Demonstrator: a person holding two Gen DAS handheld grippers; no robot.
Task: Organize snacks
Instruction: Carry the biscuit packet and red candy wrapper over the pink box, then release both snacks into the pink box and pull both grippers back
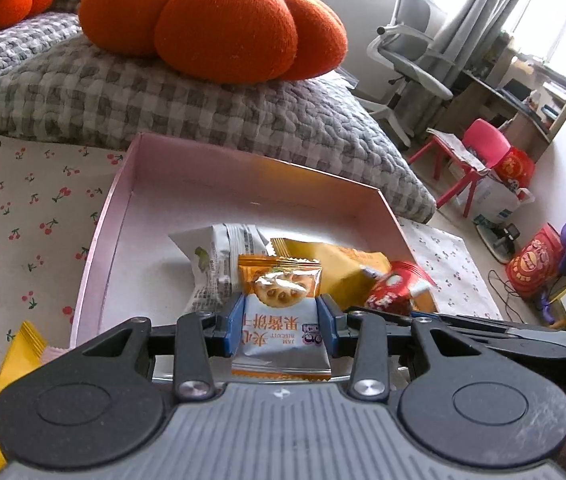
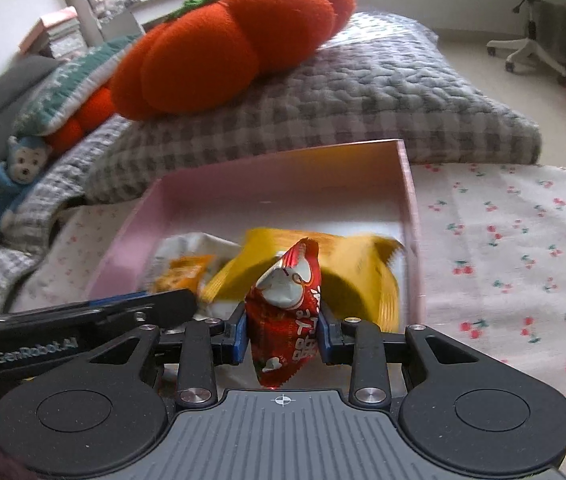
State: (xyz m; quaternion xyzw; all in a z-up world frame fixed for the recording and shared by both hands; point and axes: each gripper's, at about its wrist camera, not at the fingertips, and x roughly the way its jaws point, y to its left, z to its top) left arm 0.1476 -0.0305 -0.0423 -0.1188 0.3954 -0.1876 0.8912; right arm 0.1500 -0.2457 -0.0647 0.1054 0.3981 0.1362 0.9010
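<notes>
A pink shallow box [image 1: 111,216] [image 2: 411,200] lies on a cherry-print cloth. In it lie a white-grey packet [image 1: 211,264] [image 2: 187,248] and a yellow packet [image 1: 347,272] [image 2: 363,280]. My left gripper [image 1: 281,320] is shut on an orange-and-white jam biscuit packet [image 1: 279,312], held over the box's near edge. My right gripper [image 2: 282,332] is shut on a red snack packet [image 2: 283,320], held over the box's near right part. The red packet [image 1: 395,292] and the right gripper also show in the left wrist view. The left gripper's arm [image 2: 83,316] shows in the right wrist view.
A yellow packet [image 1: 7,368] lies on the cloth [image 1: 23,216] left of the box. Behind the box is a grey checked cushion [image 1: 163,96] [image 2: 323,96] with an orange pumpkin plush [image 1: 211,20] [image 2: 223,44]. A red stool and office chair [image 1: 407,52] stand at the right.
</notes>
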